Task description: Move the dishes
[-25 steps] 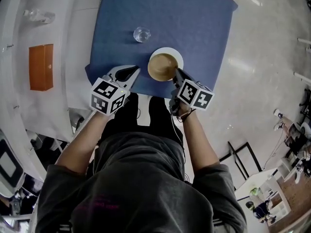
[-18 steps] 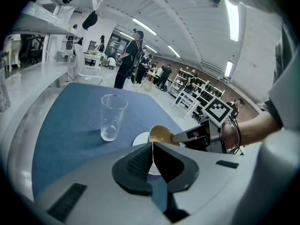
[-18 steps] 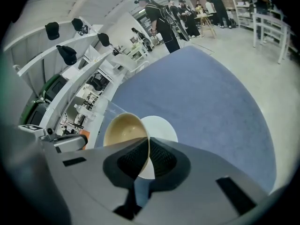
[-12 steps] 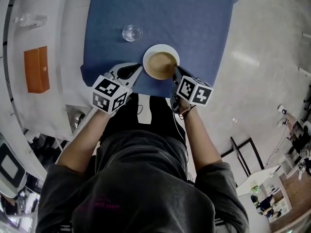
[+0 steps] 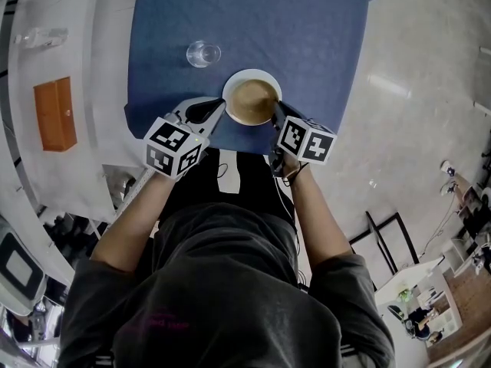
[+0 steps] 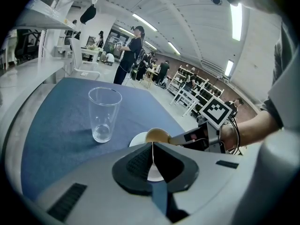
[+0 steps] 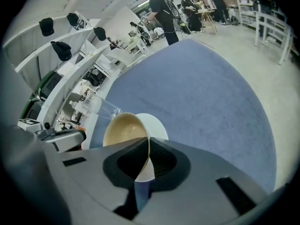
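Bowl [image 5: 252,102], tan inside, sits on a white plate [image 5: 249,74] at the near edge of the blue-covered table [image 5: 307,37], directly in front of a person working w/ two hand-held tools. Vs. one sec ago, the left tool [image 6: 152,145] has moved in across the cloth. Its tip was then a little short of the plate and is now at the plate's left rim. Bowl, plate and right tool [image 7: 149,143] keep approx the same spot by the table edge. The glass [image 5: 203,54] now shows a bit further left of the bowl in the head view, which has itself shifted.

Left tool: jaws pressed together, only a hairline btwn the pads, white of the plate showing just past them. Whether the rim is nipped in that line can't be told. Right tool: jaws closed down on the bowl's near-right wall, tan inner face on one side of the pads, white outer face on the other. Marker cubes [image 5: 173,147] ride behind both tools.

Beyond the dishes the clear glass stands upright on the cloth, apart from the plate. Left of the table, an orange box [image 5: 55,115] lies on a white surface. People [image 6: 132,46] stand in the hall in the bkgd.
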